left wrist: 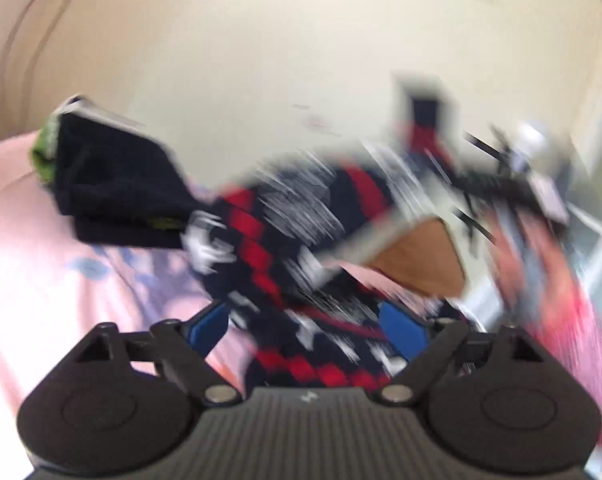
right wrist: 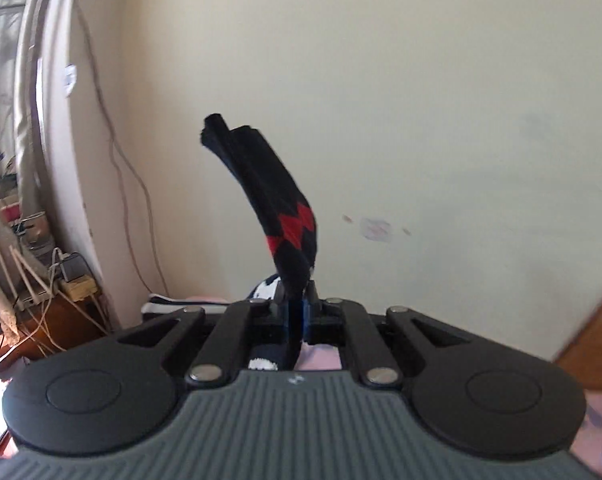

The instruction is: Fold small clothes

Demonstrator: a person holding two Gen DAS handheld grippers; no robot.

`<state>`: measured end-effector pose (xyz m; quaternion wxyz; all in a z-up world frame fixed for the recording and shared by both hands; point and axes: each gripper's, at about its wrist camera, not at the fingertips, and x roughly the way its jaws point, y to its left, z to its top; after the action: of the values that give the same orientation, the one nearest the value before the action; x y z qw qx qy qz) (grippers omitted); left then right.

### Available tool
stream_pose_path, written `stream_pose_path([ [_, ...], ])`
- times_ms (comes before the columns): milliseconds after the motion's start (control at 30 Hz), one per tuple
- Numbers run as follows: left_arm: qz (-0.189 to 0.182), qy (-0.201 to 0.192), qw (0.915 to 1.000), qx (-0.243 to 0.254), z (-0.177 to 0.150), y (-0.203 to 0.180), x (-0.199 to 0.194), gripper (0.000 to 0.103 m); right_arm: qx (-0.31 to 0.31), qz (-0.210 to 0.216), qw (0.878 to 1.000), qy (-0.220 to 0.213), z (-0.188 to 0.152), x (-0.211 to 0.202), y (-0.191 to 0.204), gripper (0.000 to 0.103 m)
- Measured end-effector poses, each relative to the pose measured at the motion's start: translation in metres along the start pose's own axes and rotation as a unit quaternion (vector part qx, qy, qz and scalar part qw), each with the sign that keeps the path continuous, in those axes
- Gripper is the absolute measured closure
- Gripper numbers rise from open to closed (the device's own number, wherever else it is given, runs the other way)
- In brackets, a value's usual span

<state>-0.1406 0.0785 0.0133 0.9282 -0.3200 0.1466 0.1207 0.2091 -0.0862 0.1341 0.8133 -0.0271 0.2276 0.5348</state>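
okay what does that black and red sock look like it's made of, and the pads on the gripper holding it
Sock: looks like a soft knit, probably cotton blend, matte; it flops over above the shut right gripper and the red blocks have stepped, knitted-in edges. Pads: blue, smooth, likely rubber or plastic, though little of them shows around the sock.

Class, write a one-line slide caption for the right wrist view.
Right claw shut on a black sock with red diamonds, its free end sticking up before a cream wall.
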Motion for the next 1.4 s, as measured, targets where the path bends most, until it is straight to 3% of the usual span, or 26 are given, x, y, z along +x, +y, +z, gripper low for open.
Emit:
stream_pose_path([
  [133, 0.060, 0.038, 0.9972, -0.024, 0.041, 0.018, 0.059, 0.020, 0.088, -0.053, 0.995, 0.002, -0.061, -0.036, -0.063, 0.094],
  [267, 0.070, 0.080, 0.9943, -0.017, 0.057, 0.020, 0.112, 0.020, 0.142, -0.103, 0.984, -0.005, -0.105, -0.058, -0.096, 0.094],
  [367, 0.062, 0.145, 0.9874, -0.002, 0.055, 0.011, 0.158, 0.023, 0.194, -0.090, 0.977, 0.011, -0.121, -0.057, -0.111, 0.094],
  [433, 0.078, 0.183, 0.9798, 0.022, 0.048, 0.002, 0.185, 0.062, 0.187, -0.085, 0.979, 0.018, -0.122, -0.044, -0.102, 0.094],
  [467, 0.104, 0.190, 0.9753, 0.043, 0.042, -0.001, 0.194, 0.084, 0.181, -0.082, 0.980, 0.017, -0.120, -0.042, -0.100, 0.094],
  [500, 0.113, 0.179, 0.9755, 0.059, 0.041, -0.006, 0.195, 0.090, 0.181, -0.074, 0.981, 0.013, -0.120, -0.041, -0.098, 0.094],
  [567, 0.104, 0.133, 0.9821, 0.084, 0.049, -0.019, 0.185, 0.090, 0.180, -0.059, 0.982, -0.012, -0.115, -0.047, -0.094, 0.094],
  [633, 0.096, 0.051, 0.9879, 0.111, 0.061, -0.034, 0.163, 0.090, 0.175, -0.047, 0.982, -0.055, -0.109, -0.055, -0.092, 0.094],
  [700, 0.100, -0.016, 0.9840, 0.147, 0.062, -0.044, 0.149, 0.090, 0.179, -0.036, 0.979, -0.090, -0.105, -0.061, -0.092, 0.094],
  [767, 0.122, -0.044, 0.9747, 0.182, 0.049, -0.045, 0.150, 0.090, 0.191, -0.040, 0.977, -0.087, -0.110, -0.056, -0.095, 0.092],
  [833, 0.183, -0.020, 0.9582, 0.219, 0.027, -0.038, 0.172, 0.087, 0.180, -0.087, 0.980, -0.021, -0.123, -0.035, -0.098, 0.082],
  [900, 0.245, 0.058, 0.9398, 0.231, 0.008, -0.022, 0.202, 0.081, 0.155, -0.155, 0.972, 0.079, -0.144, -0.010, -0.102, 0.079],
  [933, 0.244, 0.058, 0.9406, 0.229, 0.006, -0.020, 0.202, 0.081, 0.157, -0.164, 0.969, 0.096, -0.154, -0.010, -0.106, 0.079],
  [1000, 0.235, 0.025, 0.9448, 0.227, 0.013, -0.027, 0.185, 0.074, 0.200, -0.155, 0.966, 0.059, -0.157, -0.032, -0.116, 0.081],
  [1067, 0.244, -0.006, 0.9427, 0.227, 0.020, -0.032, 0.167, 0.064, 0.210, -0.174, 0.962, 0.034, -0.153, -0.052, -0.121, 0.078],
  [1100, 0.245, -0.017, 0.9438, 0.221, 0.022, -0.034, 0.161, 0.064, 0.210, -0.182, 0.960, 0.027, -0.151, -0.063, -0.123, 0.078],
  [1233, 0.177, -0.013, 0.9681, 0.177, 0.036, -0.046, 0.148, 0.066, 0.211, -0.218, 0.953, -0.021, -0.148, -0.105, -0.135, 0.078],
  [1300, 0.151, 0.002, 0.9706, 0.188, 0.034, -0.058, 0.154, 0.066, 0.237, -0.248, 0.938, -0.057, -0.155, -0.125, -0.151, 0.077],
  [1400, 0.118, 0.033, 0.9668, 0.224, 0.018, -0.078, 0.174, 0.064, 0.267, -0.303, 0.909, -0.106, -0.162, -0.165, -0.171, 0.075],
])
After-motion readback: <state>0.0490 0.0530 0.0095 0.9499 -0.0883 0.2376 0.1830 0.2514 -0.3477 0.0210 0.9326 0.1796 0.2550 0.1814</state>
